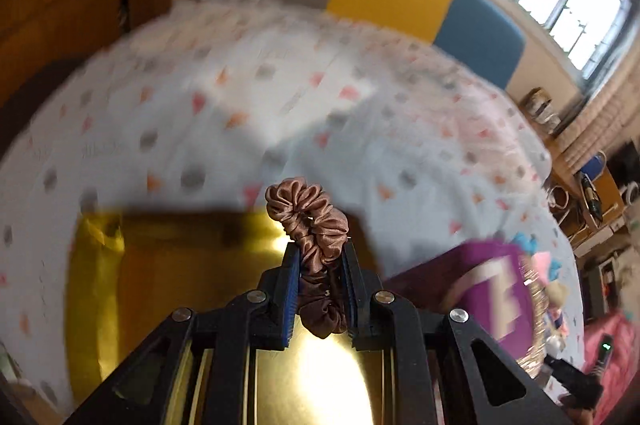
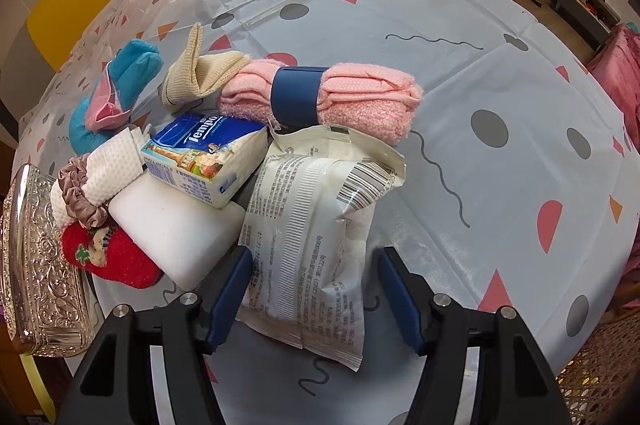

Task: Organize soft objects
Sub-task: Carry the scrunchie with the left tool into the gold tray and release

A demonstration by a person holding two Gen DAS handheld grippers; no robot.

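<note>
My left gripper (image 1: 319,249) is shut on a brown satin scrunchie (image 1: 310,221) and holds it above a yellow box (image 1: 168,265) on the patterned table. My right gripper (image 2: 314,261) is open, its fingers on either side of a white wet-wipe packet (image 2: 316,221). Beyond the packet lie a Tempo tissue pack (image 2: 204,157), a white sponge block (image 2: 172,229), a pink rolled towel with a blue band (image 2: 340,97), a beige cloth (image 2: 200,69), a blue and pink sock (image 2: 116,85), a red sock (image 2: 108,257), and a white cloth ringed by a mauve scrunchie (image 2: 80,193).
A silver embossed box (image 2: 36,265) stands at the left of the pile. A purple box (image 1: 480,289) sits right of the yellow one. The tablecloth (image 2: 480,85) stretches to the right. Chairs and shelves ring the table.
</note>
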